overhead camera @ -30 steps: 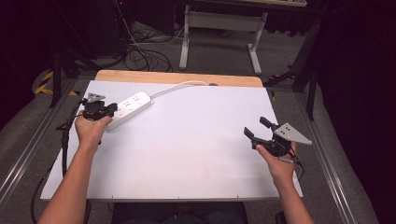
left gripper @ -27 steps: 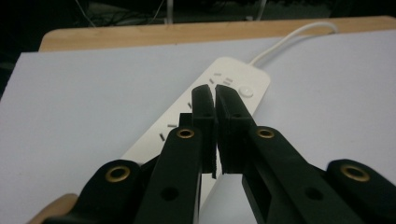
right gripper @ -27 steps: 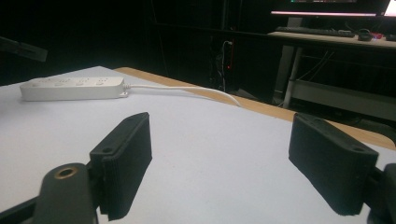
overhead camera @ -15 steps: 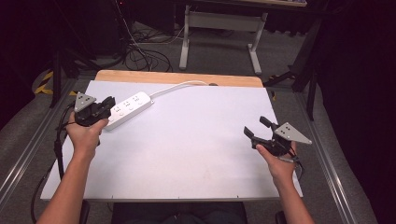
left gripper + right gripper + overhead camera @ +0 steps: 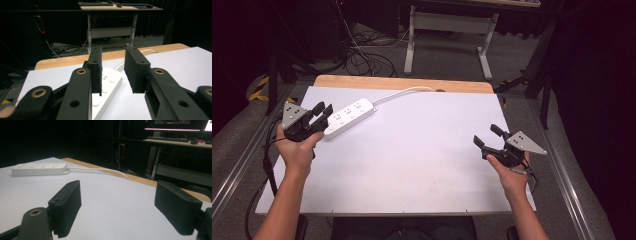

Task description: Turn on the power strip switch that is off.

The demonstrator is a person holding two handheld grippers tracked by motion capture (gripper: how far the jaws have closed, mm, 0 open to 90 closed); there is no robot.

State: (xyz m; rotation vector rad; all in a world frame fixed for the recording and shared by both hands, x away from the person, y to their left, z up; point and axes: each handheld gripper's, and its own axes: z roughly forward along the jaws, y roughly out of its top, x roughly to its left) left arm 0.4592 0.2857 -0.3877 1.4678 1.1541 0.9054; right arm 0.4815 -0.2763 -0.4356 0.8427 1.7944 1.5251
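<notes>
You have a table (image 5: 412, 165) covered by a white sheet (image 5: 422, 145), with a strip of bare wood (image 5: 402, 83) along its far edge. Near that strip's left end lies a white power strip (image 5: 349, 116), its cord (image 5: 404, 92) running toward the wood.

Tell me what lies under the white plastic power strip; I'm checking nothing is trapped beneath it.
The white plastic power strip lies flat on the white tabletop. Nothing sticks out around its edges, but the surface directly beneath it is covered and cannot be seen.
</notes>
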